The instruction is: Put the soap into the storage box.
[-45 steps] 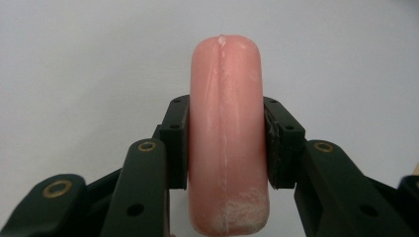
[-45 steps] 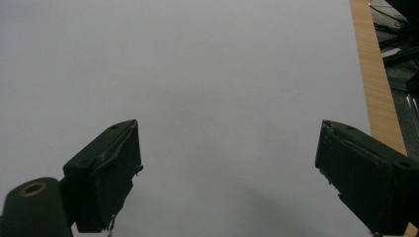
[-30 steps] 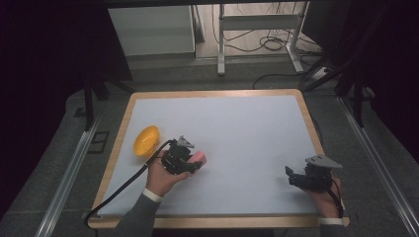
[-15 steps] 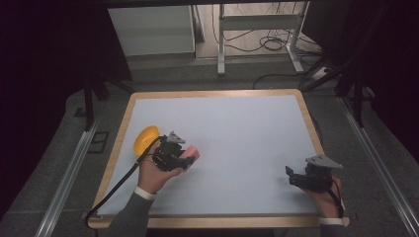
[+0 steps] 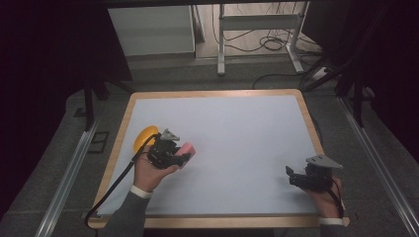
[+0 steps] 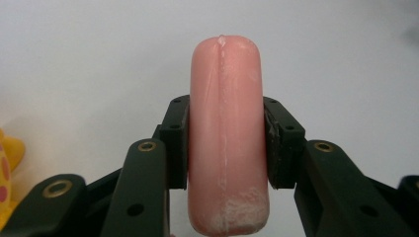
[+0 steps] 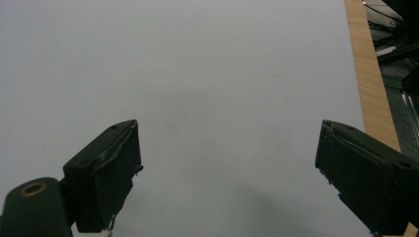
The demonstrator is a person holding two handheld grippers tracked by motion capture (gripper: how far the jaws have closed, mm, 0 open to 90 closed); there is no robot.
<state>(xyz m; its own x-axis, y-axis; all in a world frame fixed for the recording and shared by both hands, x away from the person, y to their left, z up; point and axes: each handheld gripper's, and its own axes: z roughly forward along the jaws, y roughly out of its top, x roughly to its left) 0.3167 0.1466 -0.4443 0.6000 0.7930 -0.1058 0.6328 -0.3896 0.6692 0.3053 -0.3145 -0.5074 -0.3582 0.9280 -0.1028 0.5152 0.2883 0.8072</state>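
Your left tongs (image 5: pixel 185 155) are clamped on a pink sausage-shaped piece (image 6: pixel 227 133), jaws pressing its two sides, held over the left part of the white table (image 5: pixel 237 128). A yellow rounded thing (image 5: pixel 145 138) lies just beside them, near the table's left edge. Your right tongs (image 7: pixel 227 182) stand wide apart with nothing between them, near the right front corner.

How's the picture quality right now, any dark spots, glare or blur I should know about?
High view: the table is evenly lit, surroundings nearly black, image soft. Left gripper view: the pink sausage is sharp, no glare, a yellow object cut off at the edge. Right gripper view: a faint shadow between the open claw's jaws.
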